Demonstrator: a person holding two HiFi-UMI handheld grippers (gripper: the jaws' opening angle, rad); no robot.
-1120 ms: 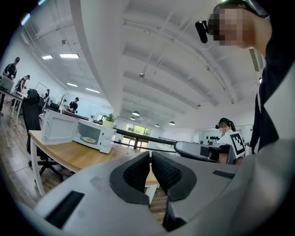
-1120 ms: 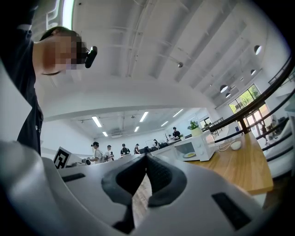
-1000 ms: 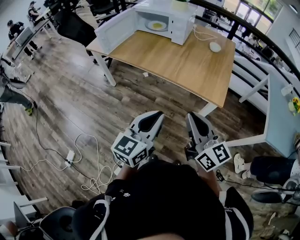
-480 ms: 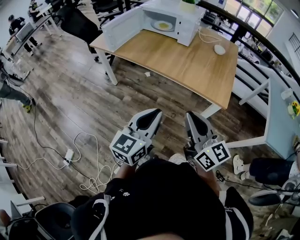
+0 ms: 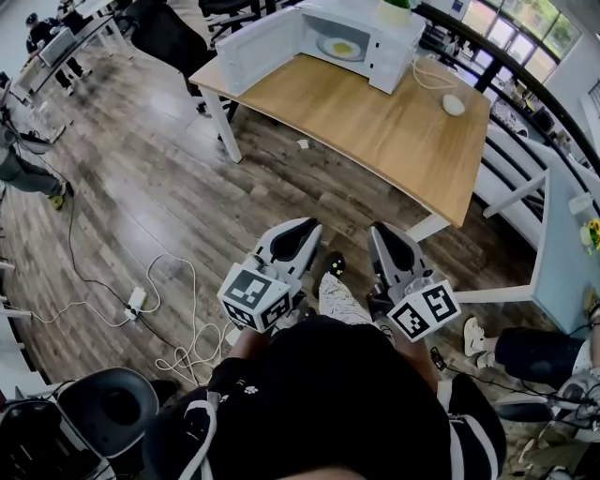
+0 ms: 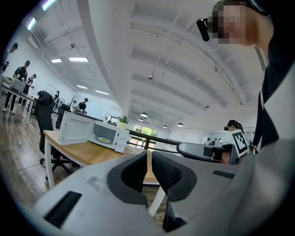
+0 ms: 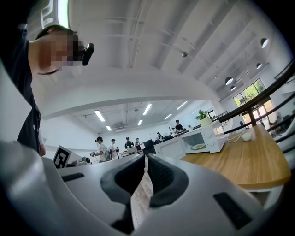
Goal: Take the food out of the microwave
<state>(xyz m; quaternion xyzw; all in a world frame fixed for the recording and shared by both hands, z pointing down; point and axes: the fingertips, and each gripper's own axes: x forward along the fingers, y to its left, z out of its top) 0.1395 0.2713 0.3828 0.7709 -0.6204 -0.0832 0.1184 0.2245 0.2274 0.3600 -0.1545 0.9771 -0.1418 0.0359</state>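
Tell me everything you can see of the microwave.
The microwave is a white box, plastic or painted metal by its look, standing upright at the far end of the wooden table. Its door is swung wide open, to the left in the head view. Inside, a pale plate lies flat with yellow food on it. A green potted plant sits on top.

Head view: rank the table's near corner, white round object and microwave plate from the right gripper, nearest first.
1. table's near corner, just ahead of the right gripper
2. white round object, table's right end
3. plate, inside the microwave, far side
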